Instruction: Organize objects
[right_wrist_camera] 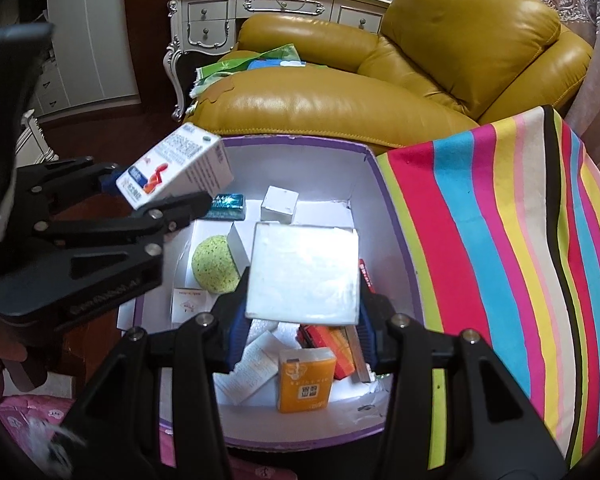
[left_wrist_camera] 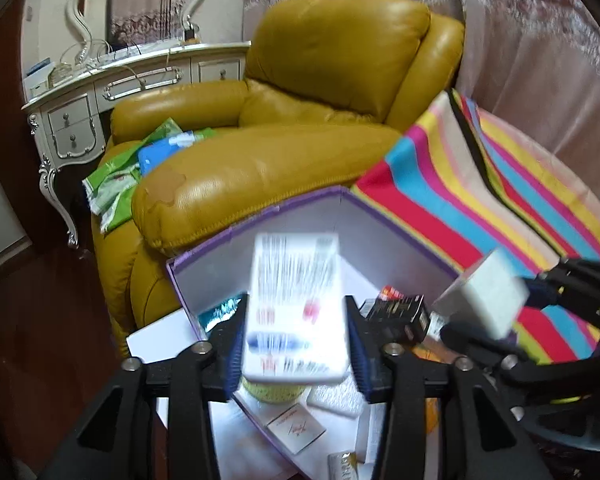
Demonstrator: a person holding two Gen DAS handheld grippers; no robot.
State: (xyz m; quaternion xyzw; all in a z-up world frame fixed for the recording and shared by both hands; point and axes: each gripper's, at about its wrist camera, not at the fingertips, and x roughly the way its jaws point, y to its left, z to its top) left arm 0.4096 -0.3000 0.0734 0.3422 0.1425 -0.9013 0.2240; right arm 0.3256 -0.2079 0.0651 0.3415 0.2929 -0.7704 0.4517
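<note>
While both boxes are hanging over the purple-rimmed storage box (right_wrist_camera: 292,138), neither appears to be firmly gripped. The left gripper (left_wrist_camera: 294,320) is standing with its jaws apart around a printed medicine carton (left_wrist_camera: 296,304). The carton is showing blurred while the jaws are showing sharp, and slivers of gap are showing at both pads, so it is judged loose. The right gripper (right_wrist_camera: 302,312) is likewise bracketing a white square box (right_wrist_camera: 304,276) at the centre of its frame, with the pads seeming just clear of the box's sides.

Both items are sitting above the open storage box, which is lying beside the yellow armchair (right_wrist_camera: 340,104) and the striped cloth (right_wrist_camera: 500,240).

Risks, as judged:
- The carton is hovering close to the storage box's left wall. It could clip the rim and be tipping outward.
- The green sponge (right_wrist_camera: 214,266) is lying below the carton, and a landing on that rounded top could leave the carton leaning.
- The white box is hanging over the orange packet (right_wrist_camera: 306,380) and loose papers, so an uneven bed could be leaving it tilted.
- The two grippers are working close together, and contact between them is possible.
</note>
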